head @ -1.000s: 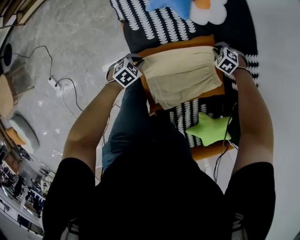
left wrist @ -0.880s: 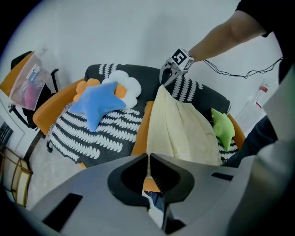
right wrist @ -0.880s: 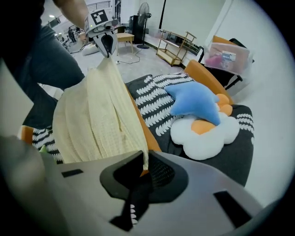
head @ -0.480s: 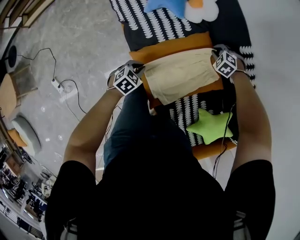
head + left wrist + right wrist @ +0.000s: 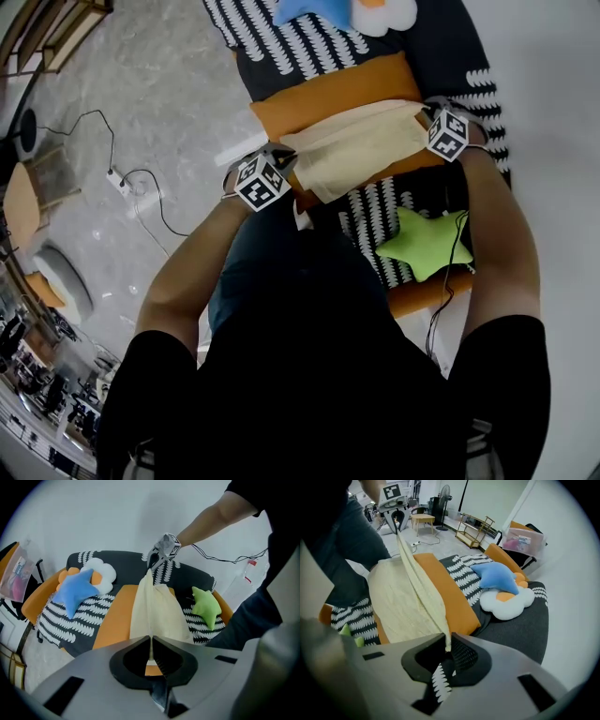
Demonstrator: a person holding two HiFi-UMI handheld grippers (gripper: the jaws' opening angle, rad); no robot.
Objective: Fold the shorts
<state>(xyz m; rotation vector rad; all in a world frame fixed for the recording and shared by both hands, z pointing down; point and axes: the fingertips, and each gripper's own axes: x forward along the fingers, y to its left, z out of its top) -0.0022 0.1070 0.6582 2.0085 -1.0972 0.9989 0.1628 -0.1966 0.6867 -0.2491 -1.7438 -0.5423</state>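
Shorts [image 5: 354, 150] edge taut between left gripper [image 5: 284, 154], right gripper [image 5: 424, 112], over orange cushion [image 5: 328, 94].

The person wore a black short-sleeved top [image 5: 309, 394] and dark blue trousers [image 5: 272, 253]. The left gripper [image 5: 151, 641] and the right gripper [image 5: 446, 643] both had pale grey moulded bodies with smooth, rounded shells and dark rectangular slots. Each had a pair of black fingers [image 5: 130, 663], ribbed on their inner faces. Each gripper also carried a white cube [image 5: 261, 182] printed with black square markers on its faces and set in a grey frame. A thin black cable [image 5: 458, 244] ran from the right gripper alongside the arm.
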